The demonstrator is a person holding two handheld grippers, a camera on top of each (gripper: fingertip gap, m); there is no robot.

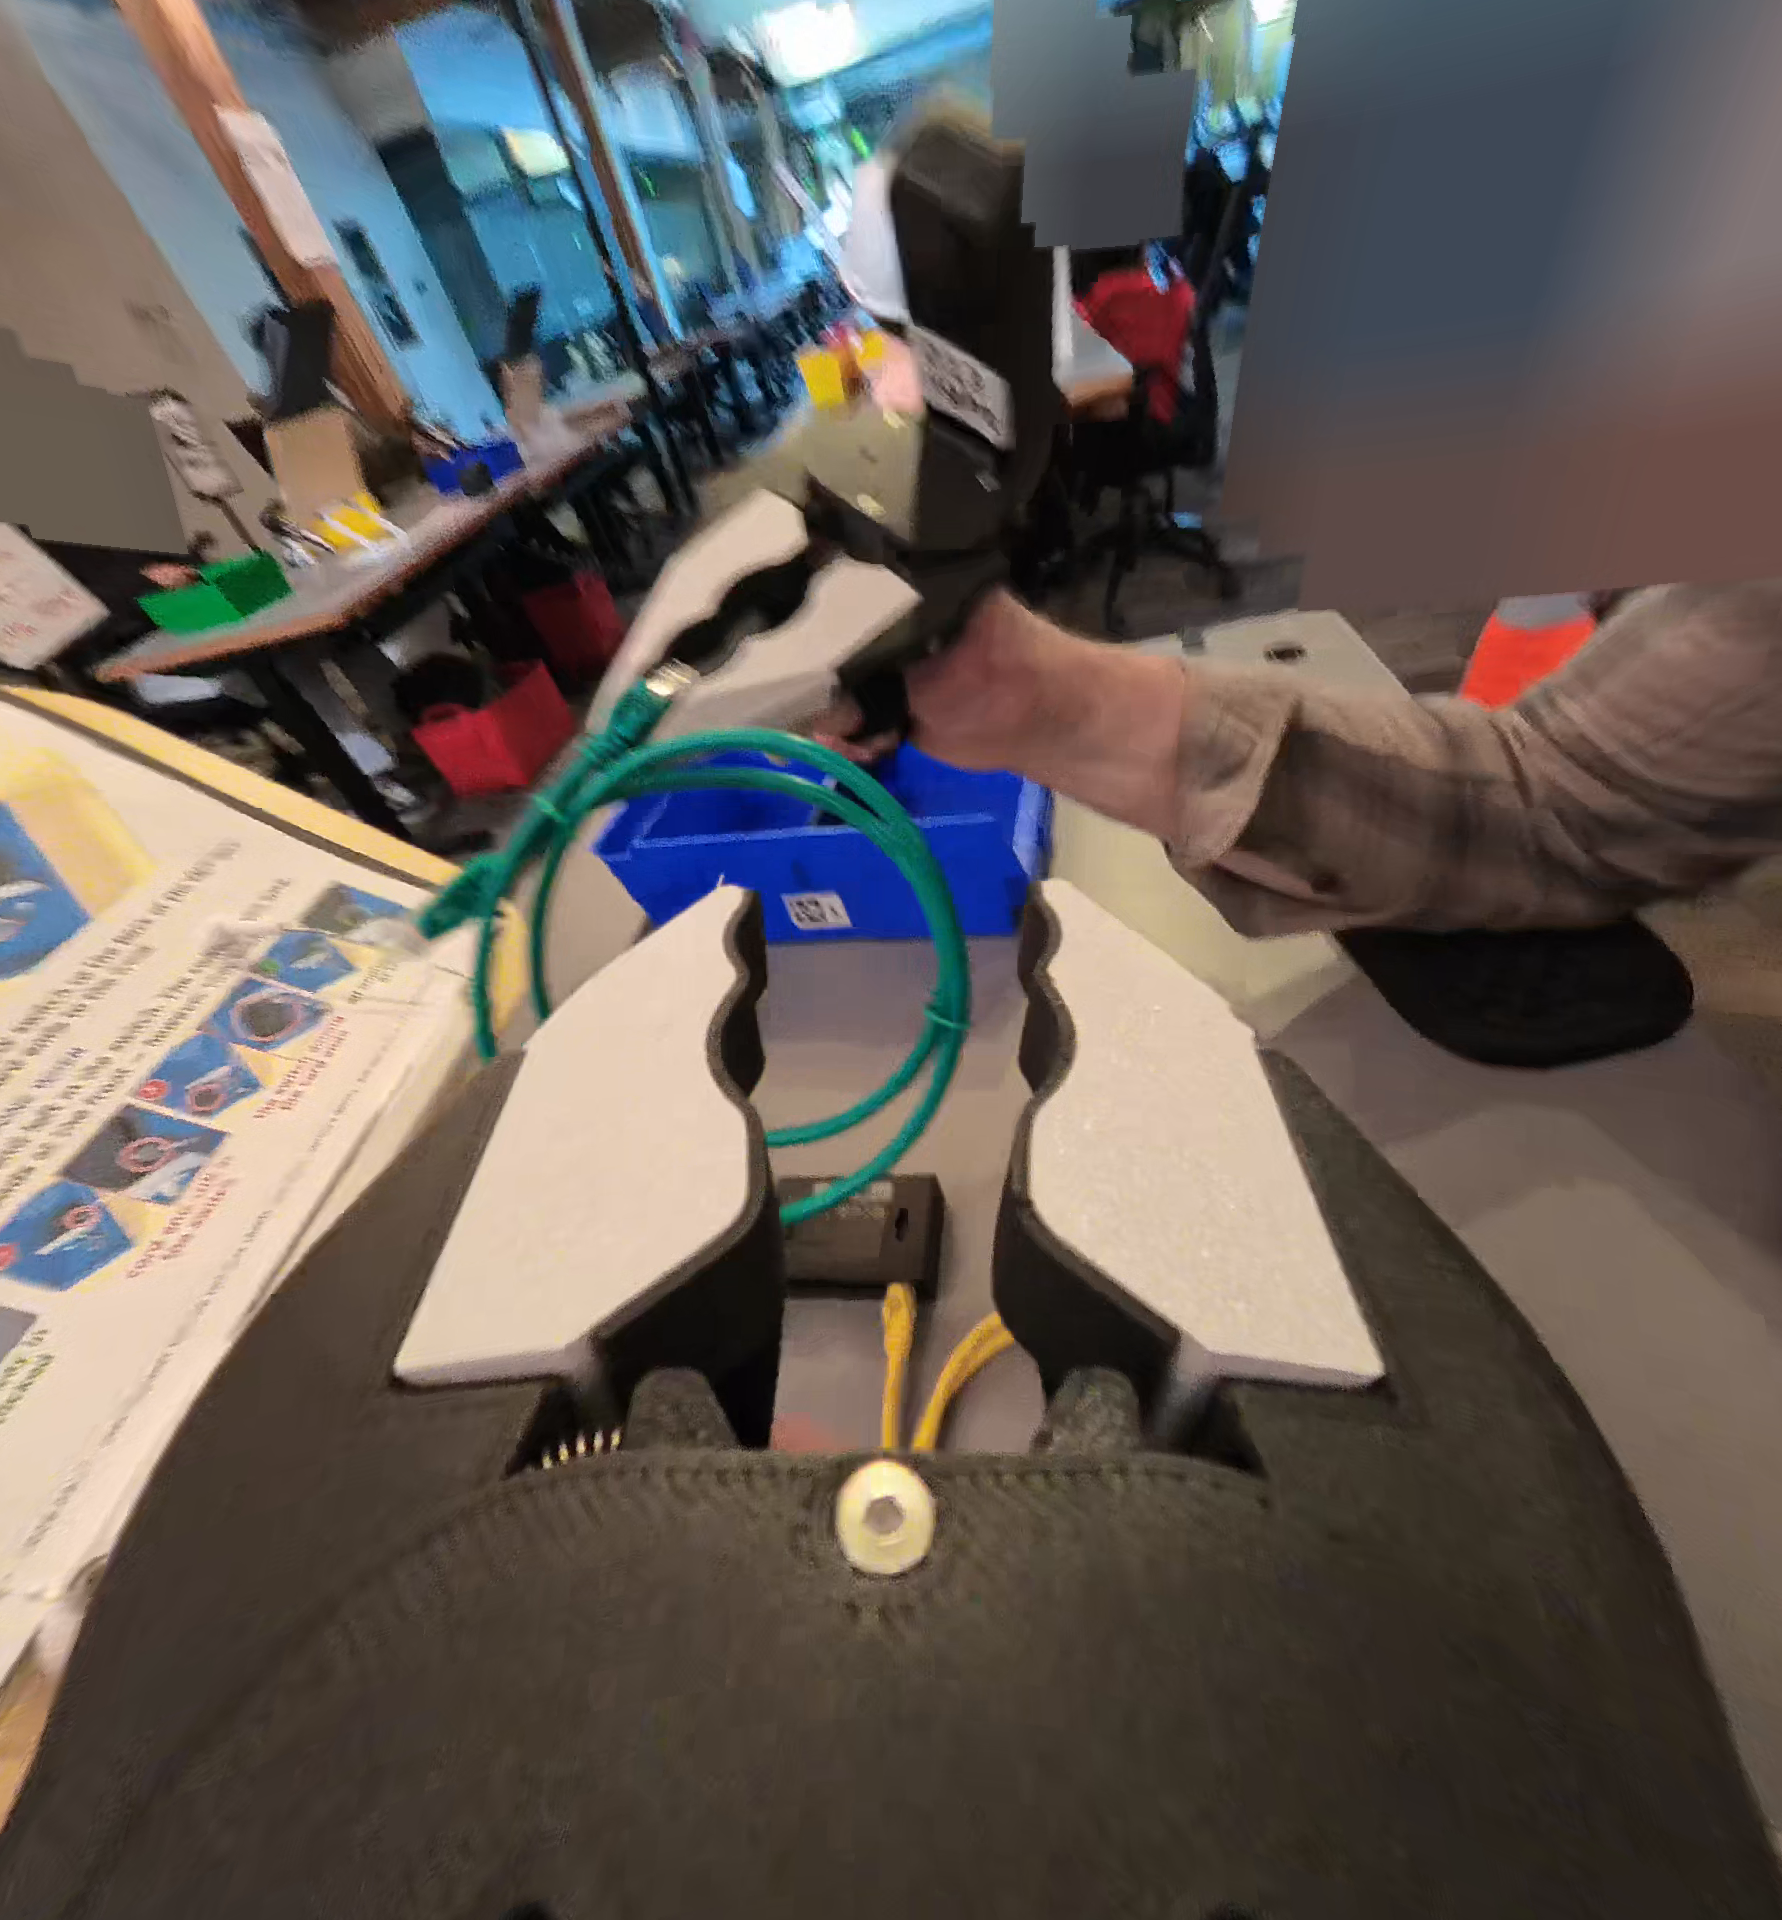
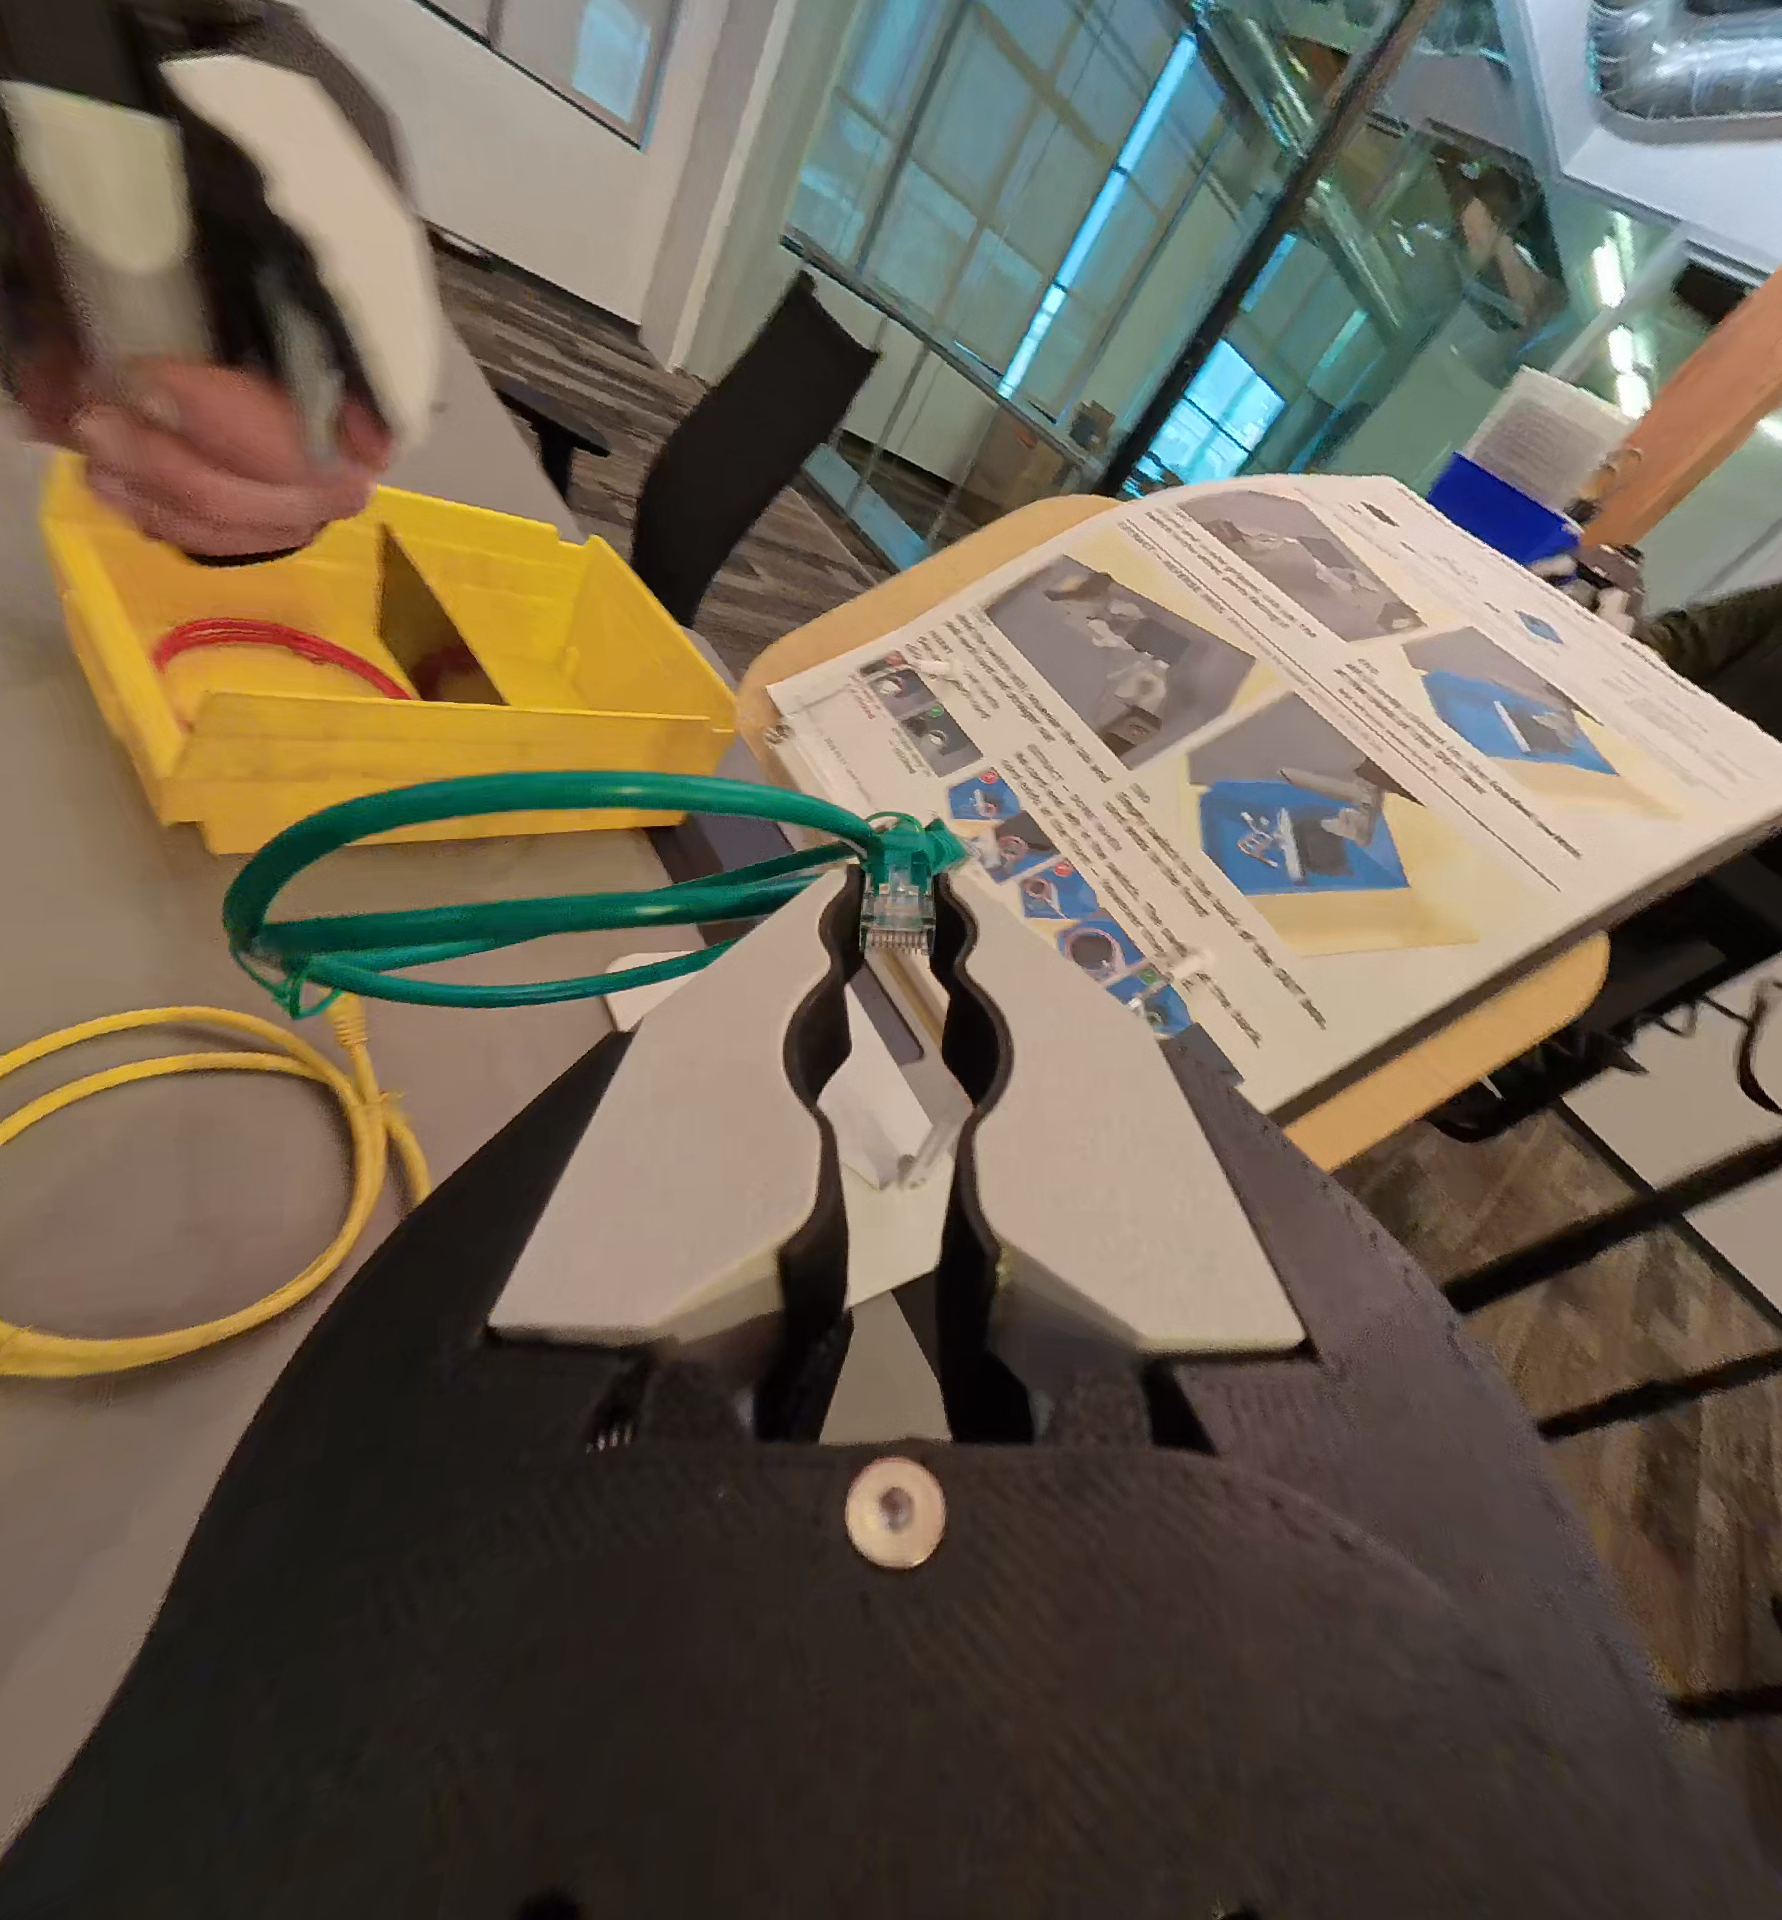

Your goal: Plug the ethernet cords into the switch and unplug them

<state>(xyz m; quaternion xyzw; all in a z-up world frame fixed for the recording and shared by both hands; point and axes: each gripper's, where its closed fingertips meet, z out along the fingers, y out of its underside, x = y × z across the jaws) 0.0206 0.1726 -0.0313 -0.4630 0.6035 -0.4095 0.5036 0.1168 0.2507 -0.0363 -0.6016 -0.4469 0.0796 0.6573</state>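
- The right hand-held gripper (image 2: 897,914) pinches the green ethernet cord (image 2: 513,883) by its clear plug, coil dangling above the counter (image 2: 139,1195).
- The left hand-held gripper (image 1: 887,997) stands wide, empty, over the black switch (image 1: 866,1231).
- Light, springy cord; grip the rigid plug body, sparing its fragile latch.

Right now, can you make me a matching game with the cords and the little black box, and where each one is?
Things:
1. green ethernet cord
2. yellow ethernet cord
3. red cord
4. black switch

Places:
A. inside the yellow bin
B. coiled flat on the grey table
C. on the table beyond the open left gripper
D. plug pinched in the right gripper

Pairs: 1-D, 2-B, 3-A, 4-C
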